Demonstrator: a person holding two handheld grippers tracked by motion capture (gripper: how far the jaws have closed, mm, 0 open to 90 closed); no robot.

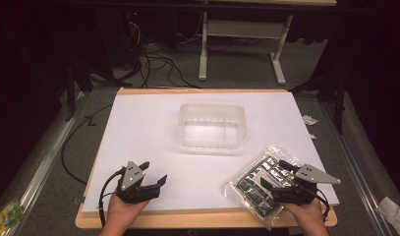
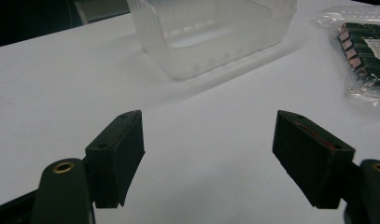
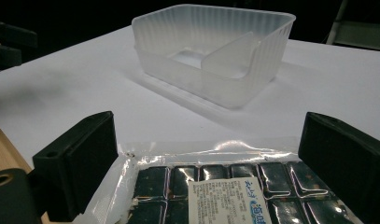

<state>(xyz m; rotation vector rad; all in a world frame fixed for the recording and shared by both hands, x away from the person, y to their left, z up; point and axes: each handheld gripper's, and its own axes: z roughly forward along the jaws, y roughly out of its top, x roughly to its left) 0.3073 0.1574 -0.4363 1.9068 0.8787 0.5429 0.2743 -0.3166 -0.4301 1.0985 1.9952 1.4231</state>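
Both my grippers gape empty | right gripper [image 1: 277, 180] straddles sealed packet [image 1: 259, 184] near clear tub [image 1: 212, 125] | left gripper [image 1: 149, 181] over bare white sheet [image 1: 138, 132], tub well ahead

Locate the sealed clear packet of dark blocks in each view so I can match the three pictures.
High view: packet lower right, under the right gripper.
Left gripper view: upper right edge.
Right gripper view: bottom centre, between the open jaws.
Shared landmark: translucent plastic tub.
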